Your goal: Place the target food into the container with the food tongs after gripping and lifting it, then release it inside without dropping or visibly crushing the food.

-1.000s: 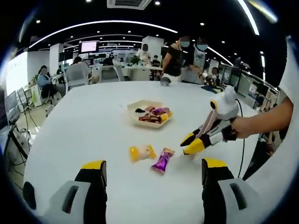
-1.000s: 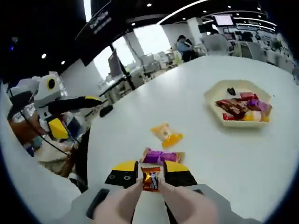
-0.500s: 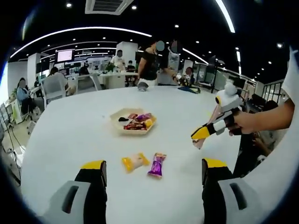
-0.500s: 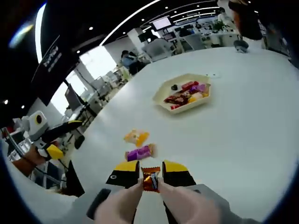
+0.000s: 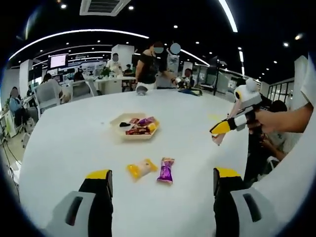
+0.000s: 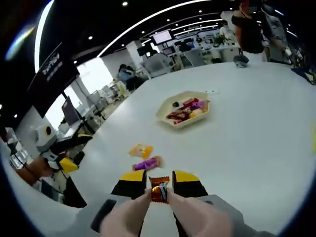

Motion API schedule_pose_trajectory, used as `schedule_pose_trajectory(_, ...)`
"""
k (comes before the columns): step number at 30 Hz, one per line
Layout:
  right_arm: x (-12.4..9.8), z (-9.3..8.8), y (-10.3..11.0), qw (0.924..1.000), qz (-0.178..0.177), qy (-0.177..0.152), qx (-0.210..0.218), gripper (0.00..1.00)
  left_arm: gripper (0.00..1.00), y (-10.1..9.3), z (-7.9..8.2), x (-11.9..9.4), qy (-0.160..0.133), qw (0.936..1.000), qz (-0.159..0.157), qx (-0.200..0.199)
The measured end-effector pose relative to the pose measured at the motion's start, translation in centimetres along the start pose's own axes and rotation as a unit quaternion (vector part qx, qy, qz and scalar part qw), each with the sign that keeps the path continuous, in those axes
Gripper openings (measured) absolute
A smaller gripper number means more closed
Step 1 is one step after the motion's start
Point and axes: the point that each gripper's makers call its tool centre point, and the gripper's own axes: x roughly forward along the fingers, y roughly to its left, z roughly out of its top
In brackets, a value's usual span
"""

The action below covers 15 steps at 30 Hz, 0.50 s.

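Since the earlier frames the right gripper (image 6: 159, 184) has risen from the white table (image 6: 247, 148), carrying its load clear of the surface; the loose sweets and the tray have kept their places. Nearest in the right gripper view, pale tong arms run between the yellow-tipped jaws, which are clamped on them and so pinch an orange-wrapped candy (image 6: 159, 191) held aloft. Just beyond lie a purple-wrapped candy (image 6: 146, 163) and a yellow-wrapped candy (image 6: 139, 150), close together on the table. Farther off sits the hexagonal beige tray (image 6: 183, 121), already holding mixed wrapped sweets. The left gripper (image 5: 160, 185) hovers with its jaws spread wide and nothing between them. Seated and standing people (image 5: 148, 66) and office desks occupy the far background.

Risk, as judged: the candy is gripped only at the tong tips, so any slackening during the long carry to the tray could drop it short; harder squeezing could deform the wrapper.
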Motion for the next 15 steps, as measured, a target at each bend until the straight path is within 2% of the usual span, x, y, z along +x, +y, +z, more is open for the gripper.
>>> schedule_pose_trajectory(3, 0.0, 0.1, -0.4, 1.0, -0.007, 0.0, -0.006, 0.19, 0.84, -0.5, 0.2, 0.1, -0.002, 0.9999, -0.012, 0.008)
schedule_pose_trajectory(8, 0.0, 0.6, -0.5, 1.0, -0.007, 0.002, -0.006, 0.19, 0.83, -0.3, 0.1, 0.2, 0.002, 0.9999, -0.012, 0.011)
schedule_pose_trajectory(13, 0.4, 2.0, -0.8, 1.0, -0.005, 0.001, -0.008, 0.2, 0.84, 0.2, 0.2, 0.0, -0.002, 1.0, -0.006, 0.006)
schedule_pose_trajectory(15, 0.7, 2.8, -0.8, 0.9997, -0.003, 0.0, -0.024, 0.2, 0.84, 0.4, 0.2, -0.1, -0.003, 1.0, -0.004, 0.004)
